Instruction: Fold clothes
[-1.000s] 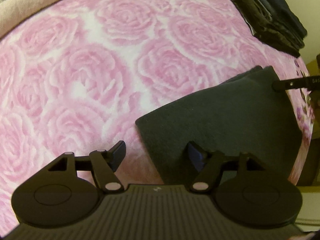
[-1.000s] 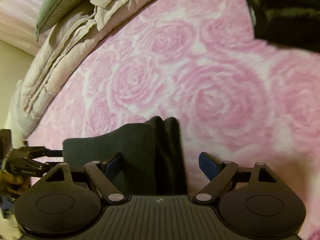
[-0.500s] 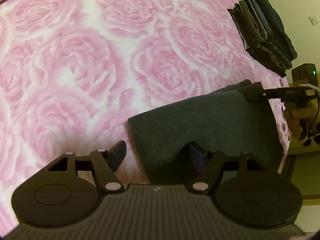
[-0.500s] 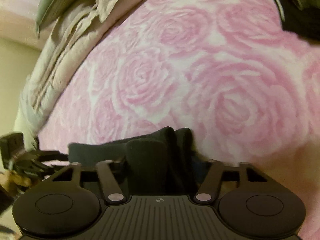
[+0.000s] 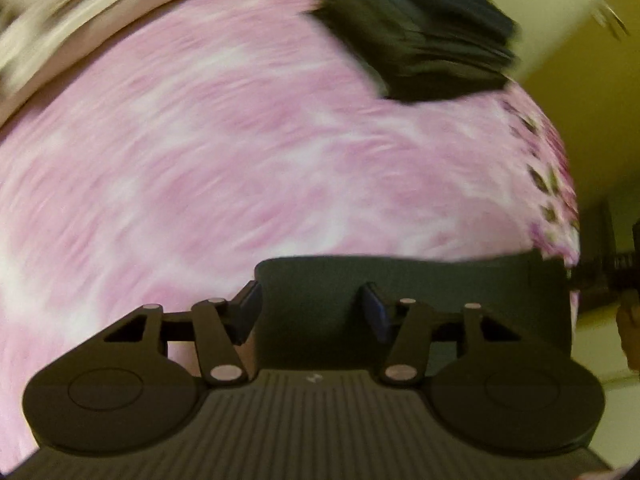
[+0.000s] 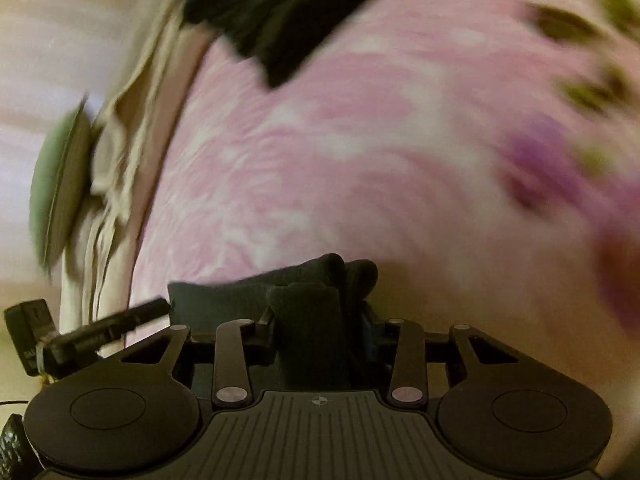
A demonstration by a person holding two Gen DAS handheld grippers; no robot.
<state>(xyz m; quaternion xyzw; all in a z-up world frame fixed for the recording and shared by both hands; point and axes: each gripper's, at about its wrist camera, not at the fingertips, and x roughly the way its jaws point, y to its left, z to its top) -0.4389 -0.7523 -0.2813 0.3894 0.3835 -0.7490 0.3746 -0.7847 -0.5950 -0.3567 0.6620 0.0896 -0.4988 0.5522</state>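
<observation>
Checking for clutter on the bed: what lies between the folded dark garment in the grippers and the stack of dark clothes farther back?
Only bare pink rose bedspread lies between the garment and the stack; both wrist views show it.

The bedspread (image 5: 224,152) is pink with a white-edged rose print, its border (image 6: 576,28) flecked olive and purple. The folded garment (image 5: 440,300) is dark charcoal; the stacked clothes (image 5: 420,36) are black and navy. The bedding (image 6: 120,128) is beige, the cushion (image 6: 52,184) sage green, the gripper pads (image 5: 250,308) blue
</observation>
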